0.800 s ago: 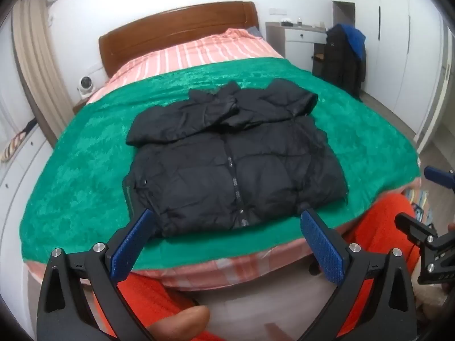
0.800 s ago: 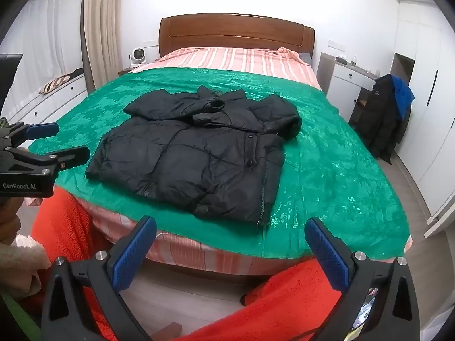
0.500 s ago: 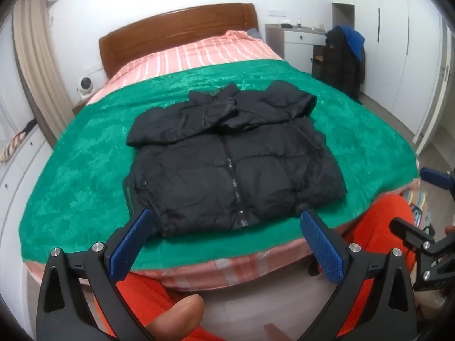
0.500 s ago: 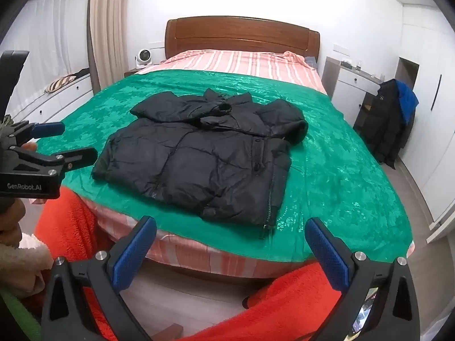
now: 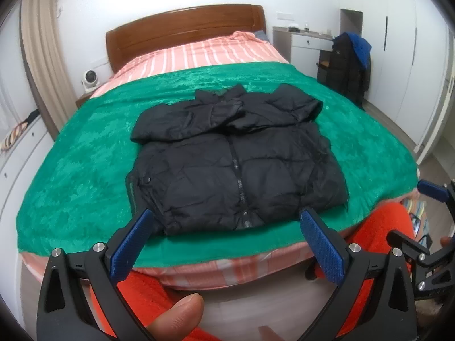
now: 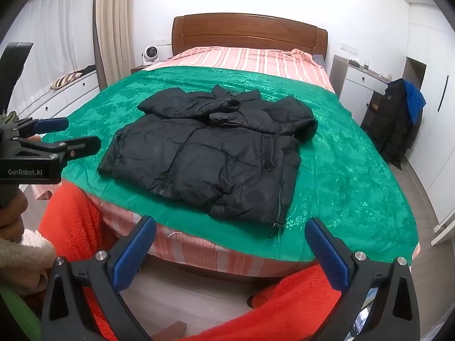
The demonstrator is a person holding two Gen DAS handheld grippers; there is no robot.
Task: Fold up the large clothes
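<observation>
On the green blanket [image 5: 85, 170] lies the black jacket [image 5: 236, 164], zipper pointing at both wide-open, empty grippers, the left gripper [image 5: 224, 244] straight before its near edge, the right gripper [image 6: 227, 251] farther back.

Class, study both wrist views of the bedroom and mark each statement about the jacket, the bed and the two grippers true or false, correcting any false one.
1. The black puffer jacket lies on the green blanket. True.
2. The left gripper is clamped on the jacket's hem. False: it is open, short of the jacket, holding nothing.
3. Both sleeves lie folded across the chest. True.
4. The right gripper is shut. False: its jaws are wide apart.
5. The wooden headboard is white. False: brown.
</observation>
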